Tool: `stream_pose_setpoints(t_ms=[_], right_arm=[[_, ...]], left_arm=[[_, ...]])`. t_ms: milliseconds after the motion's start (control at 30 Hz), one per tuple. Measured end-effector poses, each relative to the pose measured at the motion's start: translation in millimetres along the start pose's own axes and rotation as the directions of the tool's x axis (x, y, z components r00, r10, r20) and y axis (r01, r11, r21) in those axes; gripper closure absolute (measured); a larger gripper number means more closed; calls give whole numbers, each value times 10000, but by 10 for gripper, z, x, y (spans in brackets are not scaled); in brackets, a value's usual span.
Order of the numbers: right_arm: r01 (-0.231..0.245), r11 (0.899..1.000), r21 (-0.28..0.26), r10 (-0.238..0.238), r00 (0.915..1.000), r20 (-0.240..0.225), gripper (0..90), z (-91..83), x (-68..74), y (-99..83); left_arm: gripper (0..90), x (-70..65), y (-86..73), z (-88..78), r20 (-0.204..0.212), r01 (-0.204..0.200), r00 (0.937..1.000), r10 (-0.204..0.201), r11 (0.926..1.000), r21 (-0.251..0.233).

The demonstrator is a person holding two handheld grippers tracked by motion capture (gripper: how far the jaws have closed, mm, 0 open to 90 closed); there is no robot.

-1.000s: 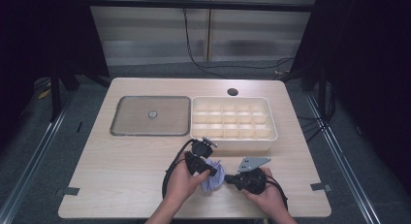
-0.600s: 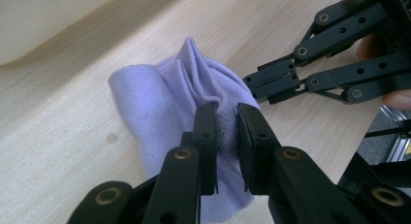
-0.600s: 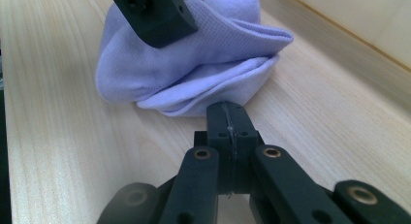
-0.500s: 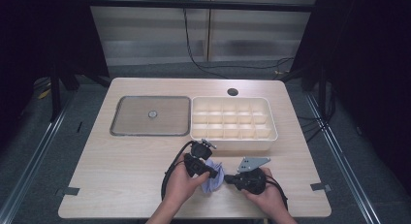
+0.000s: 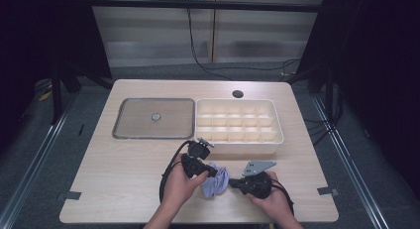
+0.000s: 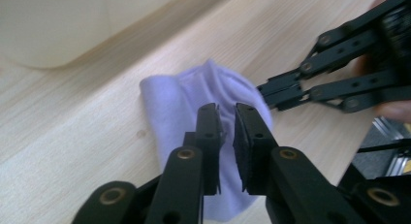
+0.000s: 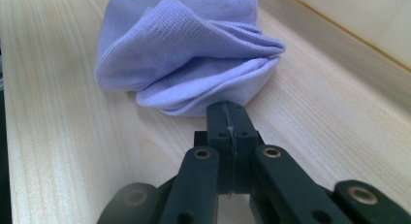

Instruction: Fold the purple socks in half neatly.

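Crumpled lavender knitted cloth [image 5: 216, 179] lies bunched on the pale wooden table [image 5: 124, 189], near its front edge and just in front of the cream plastic compartment box [image 5: 239, 126]. Right gripper [image 7: 228, 118] comes at the cloth's edge from the side, its jaws pressed fully together, pinching a fold of the fabric at their tips. Left gripper [image 6: 227, 136] hangs over the cloth from the other side; its jaws have just been closing and stand a narrow slit apart, with cloth behind them, and no clear grip shows. Beside the box sits a flat grey square lid [image 5: 153, 118].
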State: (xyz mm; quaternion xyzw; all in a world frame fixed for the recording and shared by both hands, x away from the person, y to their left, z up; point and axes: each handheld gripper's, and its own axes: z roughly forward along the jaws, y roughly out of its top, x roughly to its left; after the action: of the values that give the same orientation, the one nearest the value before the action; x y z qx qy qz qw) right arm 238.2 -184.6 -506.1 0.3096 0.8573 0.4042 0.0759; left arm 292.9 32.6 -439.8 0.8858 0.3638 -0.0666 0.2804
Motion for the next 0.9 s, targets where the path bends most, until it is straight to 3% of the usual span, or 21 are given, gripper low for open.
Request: stream_pose_setpoints(t_ms=[100,233,333,467,600,700,900], right_arm=[[-9,10000,8,9,10000,5,900,1,2,1],[-78,10000,-1,78,10000,18,900,-1,4,-2],[-36,10000,-56,36,10000,-42,900,1,-2,-7],[-9,10000,-31,9,10000,-15,900,-8,-2,-10],[-57,10000,3,57,10000,-19,900,-12,-3,-10],[-22,10000,-12,22,10000,-27,900,-7,-3,-6],[-75,10000,-36,75,10000,-64,900,-4,-6,-10]], left_arm=[[822,-11,-17,110,-64,-152,9999,154,9993,355],[735,-31,-44,229,-49,-137,9999,139,9995,293],[695,-56,-66,281,-300,-332,9990,345,9985,431],[666,-41,-117,327,-201,-336,9992,342,9989,318],[634,-39,-128,310,-67,-426,9991,428,9987,296],[633,-10,-122,268,215,-266,9994,262,9995,197],[613,22,-115,87,58,-180,9998,182,9995,-253]])
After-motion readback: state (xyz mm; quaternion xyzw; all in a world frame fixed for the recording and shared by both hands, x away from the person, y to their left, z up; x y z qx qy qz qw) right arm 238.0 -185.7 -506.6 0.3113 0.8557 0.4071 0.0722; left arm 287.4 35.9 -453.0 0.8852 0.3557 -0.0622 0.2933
